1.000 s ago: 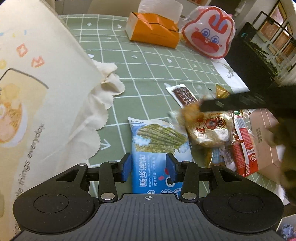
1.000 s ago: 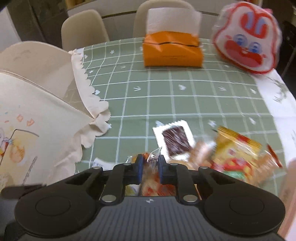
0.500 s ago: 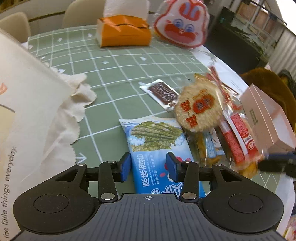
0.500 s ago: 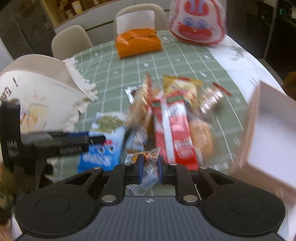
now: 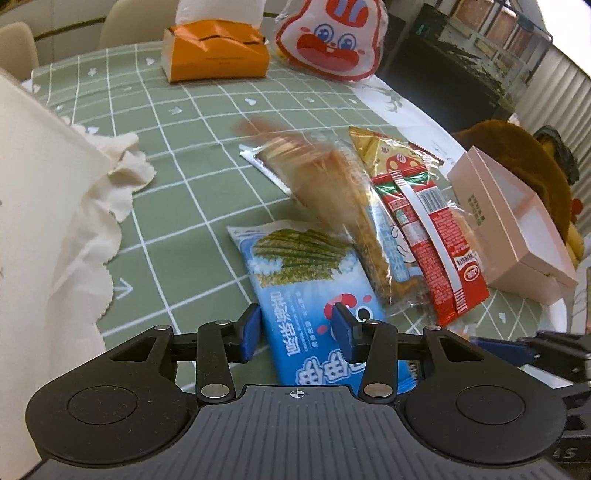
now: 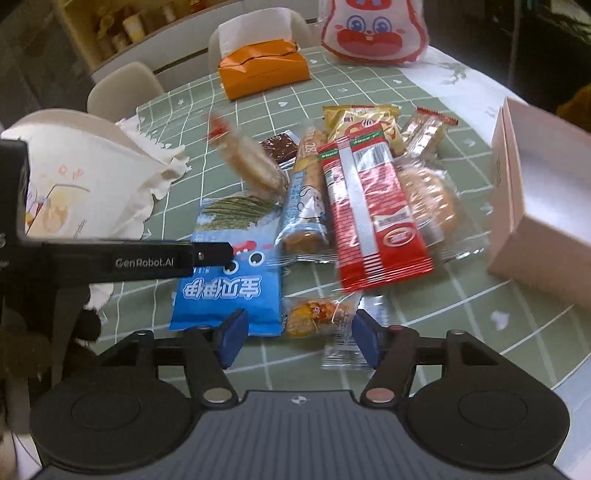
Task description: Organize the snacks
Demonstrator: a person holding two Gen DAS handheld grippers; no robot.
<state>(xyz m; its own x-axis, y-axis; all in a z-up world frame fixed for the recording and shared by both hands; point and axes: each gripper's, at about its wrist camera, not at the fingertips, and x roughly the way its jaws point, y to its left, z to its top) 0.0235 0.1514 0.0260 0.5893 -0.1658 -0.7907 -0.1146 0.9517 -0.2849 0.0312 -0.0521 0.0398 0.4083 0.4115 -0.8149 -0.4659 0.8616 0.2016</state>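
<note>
A pile of snacks lies on the green checked tablecloth. My left gripper (image 5: 297, 330) hangs open just above the blue seaweed packet (image 5: 310, 280), its fingers astride the packet's near end without pressing it. My right gripper (image 6: 299, 336) has its jaws opening. A small orange snack packet (image 6: 317, 314) lies loose on the cloth between its fingers. A round rice cracker packet (image 6: 255, 166) is blurred in motion at the left of the pile. The red sausage packet (image 6: 369, 214) lies in the middle of the pile. The left gripper's black finger (image 6: 147, 258) reaches over the blue packet (image 6: 229, 291).
A cream tote bag (image 5: 44, 184) stands at the left. An open pink box (image 6: 535, 192) sits at the right table edge. An orange tissue box (image 6: 262, 70) and a rabbit-faced bag (image 6: 373, 29) are at the far side, with chairs behind.
My right gripper swung over to the pile's near edge and opened, letting go of the small orange packet. The round cracker packet has tipped over and blurs. The left gripper shifted slightly.
</note>
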